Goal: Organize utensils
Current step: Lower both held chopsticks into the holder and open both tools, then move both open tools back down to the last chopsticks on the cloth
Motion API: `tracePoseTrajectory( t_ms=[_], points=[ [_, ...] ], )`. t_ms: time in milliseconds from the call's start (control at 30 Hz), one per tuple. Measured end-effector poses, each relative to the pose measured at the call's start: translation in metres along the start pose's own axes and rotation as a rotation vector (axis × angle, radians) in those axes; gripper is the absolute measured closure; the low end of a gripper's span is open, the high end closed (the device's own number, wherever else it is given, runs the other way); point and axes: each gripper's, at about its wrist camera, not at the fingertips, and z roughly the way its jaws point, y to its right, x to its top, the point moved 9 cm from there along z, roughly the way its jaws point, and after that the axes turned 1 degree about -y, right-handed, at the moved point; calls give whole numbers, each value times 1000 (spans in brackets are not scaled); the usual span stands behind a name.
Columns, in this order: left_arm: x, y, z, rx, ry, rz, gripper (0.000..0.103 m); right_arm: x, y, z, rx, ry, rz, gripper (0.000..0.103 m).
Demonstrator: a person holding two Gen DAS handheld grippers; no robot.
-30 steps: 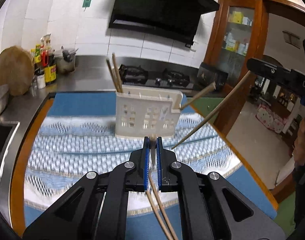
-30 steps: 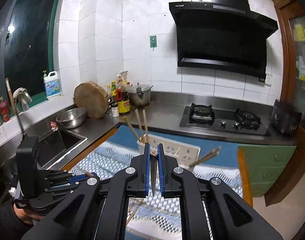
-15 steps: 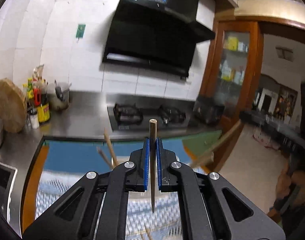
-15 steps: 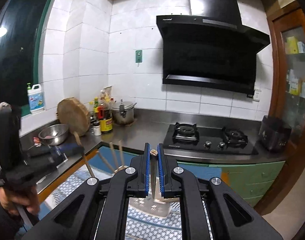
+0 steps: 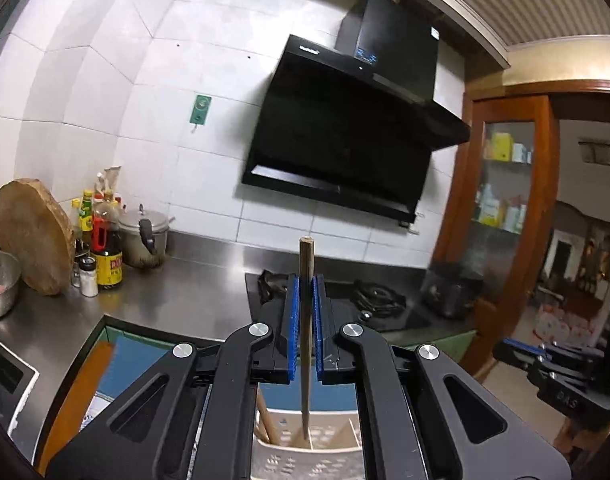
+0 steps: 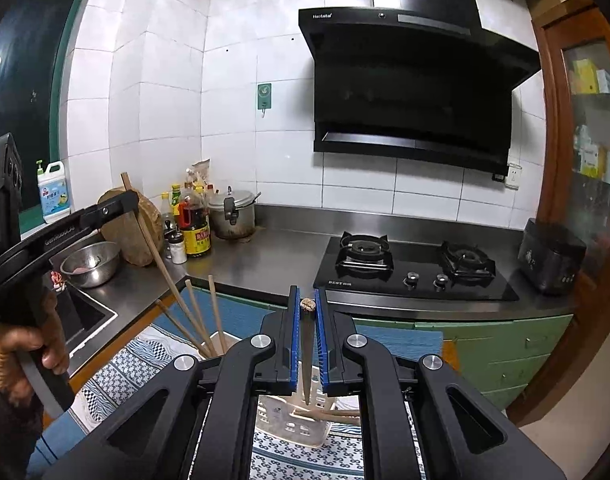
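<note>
My left gripper [image 5: 306, 285] is shut on a wooden chopstick [image 5: 306, 264] that stands upright between the blue pads. Its lower end reaches down into the white perforated holder [image 5: 325, 464] just below. My right gripper [image 6: 307, 298] is shut on a second chopstick [image 6: 307, 306], seen end-on, whose tip points down at the holder [image 6: 289, 424]. In the right wrist view the left gripper [image 6: 131, 200] comes in from the left, its slanted chopstick [image 6: 157, 256] running down to the holder. Several chopsticks [image 6: 215, 312] stand in the holder, and more lie across its right side [image 6: 339, 414].
The holder sits on a patterned cloth [image 6: 117, 372] over a blue mat [image 6: 241, 312]. Behind are a gas hob [image 6: 413, 268], a pot [image 6: 231, 216], sauce bottles [image 6: 195, 224], a round chopping board [image 5: 33, 236], a steel bowl [image 6: 91, 264] and a sink [image 6: 79, 312]. A hand [image 6: 21, 344] holds the left gripper.
The left gripper has risen and tipped upward with its chopstick, so the holder dropped to the view's bottom edge. The right gripper moved forward until the holder lies under its jaws.
</note>
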Motion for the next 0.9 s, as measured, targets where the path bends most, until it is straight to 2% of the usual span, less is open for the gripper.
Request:
tracePoseTrajectory(
  t_ms=[200,467,600,833,900],
  points=[
    [-25,-14,26,17,-75,-1,98,-16,-3,24,12,-48,-1,95],
    [-57,-18,34,29,-190,55,95,-26,-6,25,23,-76,14,95],
    [-56,-13,18,29,-198,87,95,-25,-11,6,30,-60,13,85],
    [-56,3,-33,21,-190,138,94,-36,-24,-41,68,-43,21,81],
    [-58,7,-47,20,-188,149,91,-42,-31,-58,83,-38,18,80]
  ],
)
